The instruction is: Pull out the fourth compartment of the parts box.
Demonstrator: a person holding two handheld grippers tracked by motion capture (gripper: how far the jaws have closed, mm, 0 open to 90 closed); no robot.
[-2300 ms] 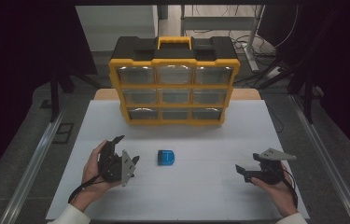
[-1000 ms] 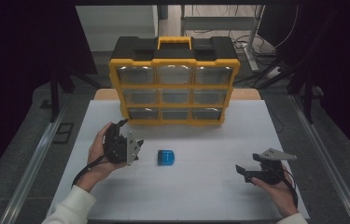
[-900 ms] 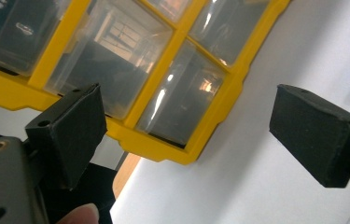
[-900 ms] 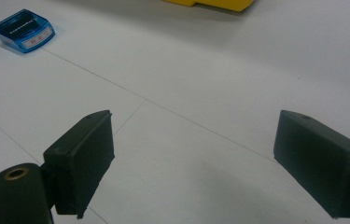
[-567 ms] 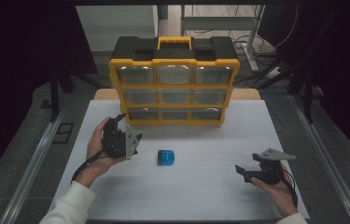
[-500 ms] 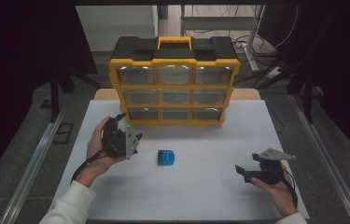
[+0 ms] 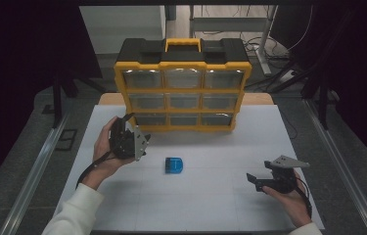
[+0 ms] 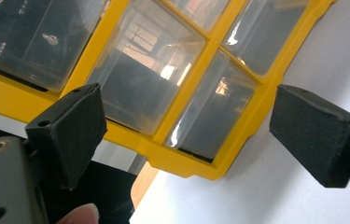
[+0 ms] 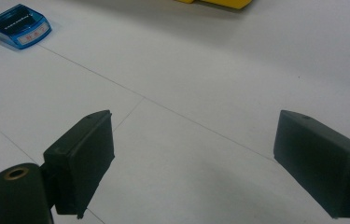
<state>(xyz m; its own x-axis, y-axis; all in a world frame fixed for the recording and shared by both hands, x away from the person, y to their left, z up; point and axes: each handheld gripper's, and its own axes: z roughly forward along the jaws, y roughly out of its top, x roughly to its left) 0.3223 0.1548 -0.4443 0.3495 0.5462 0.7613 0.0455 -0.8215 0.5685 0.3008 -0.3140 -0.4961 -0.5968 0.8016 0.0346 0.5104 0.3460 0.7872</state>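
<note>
- The left gripper (image 7: 141, 142) has risen since 2.3 s ago from the white table (image 7: 210, 205) to just before the lower left corner of the yellow nine-drawer plastic organiser (image 7: 183, 85), jaws wide and empty
- One small blue plastic box (image 7: 174, 165) lies mid-table, apart
- The right gripper (image 7: 255, 179) stays low, jaws wide

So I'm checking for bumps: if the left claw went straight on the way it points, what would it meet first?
Most likely the yellow organizer: the open left claw looks straight at its clear drawers near the lower corner. The gap between them is hard to judge.
</note>
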